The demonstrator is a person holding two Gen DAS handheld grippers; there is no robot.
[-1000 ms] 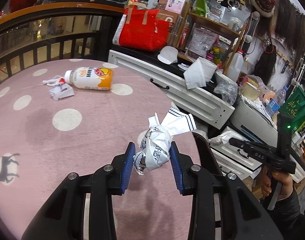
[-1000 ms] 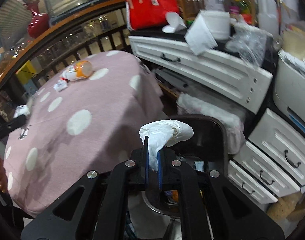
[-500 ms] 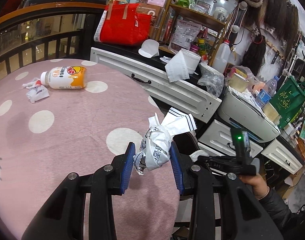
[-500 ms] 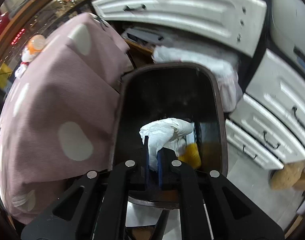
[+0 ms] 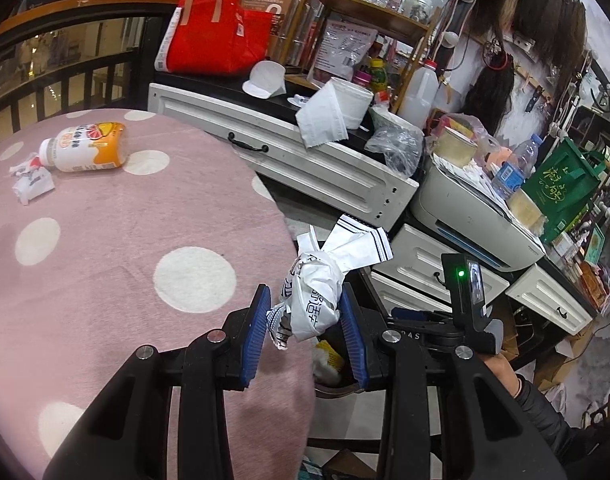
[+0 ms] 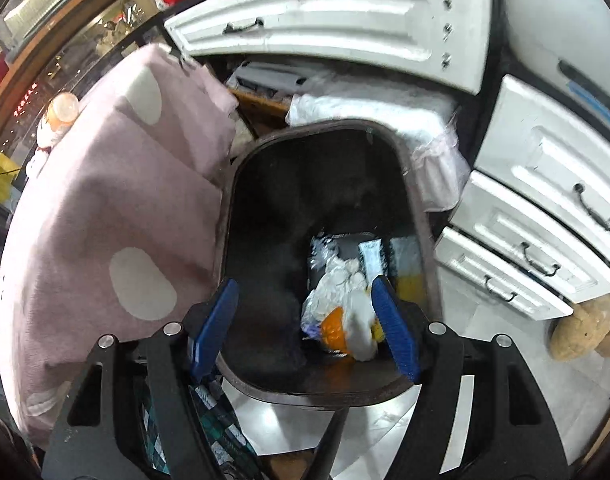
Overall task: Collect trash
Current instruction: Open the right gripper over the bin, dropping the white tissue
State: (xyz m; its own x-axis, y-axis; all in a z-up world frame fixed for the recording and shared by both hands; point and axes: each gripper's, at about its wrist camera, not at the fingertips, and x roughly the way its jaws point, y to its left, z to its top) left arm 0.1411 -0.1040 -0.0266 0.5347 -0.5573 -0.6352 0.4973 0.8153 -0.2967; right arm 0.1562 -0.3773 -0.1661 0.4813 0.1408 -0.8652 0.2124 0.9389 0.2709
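My left gripper [image 5: 305, 324] is shut on a crumpled white printed wrapper [image 5: 317, 296], held over the right edge of the pink dotted tablecloth [image 5: 105, 264]. Far left on the cloth lie an orange-and-white bottle [image 5: 85, 148] and a small crumpled paper [image 5: 31, 184]. In the right wrist view my right gripper [image 6: 305, 328] hangs over the dark trash bin [image 6: 241, 200]; its jaws are opening and nothing is between them. White tissue and other trash [image 6: 345, 308] lie at the bin's bottom. The right gripper's body [image 5: 461, 300] shows low right in the left wrist view.
White drawer cabinets [image 6: 337, 20] stand just behind and right of the bin. Their top is crowded with a red bag [image 5: 217, 36], a tissue roll [image 5: 337, 108] and bottles. A railing [image 5: 45, 80] runs behind the table. A printer [image 5: 477, 212] sits to the right.
My right gripper dropped down over the bin and opened; the white tissue it held now lies in the bin. My left gripper carried the wrapper rightward to the table's edge.
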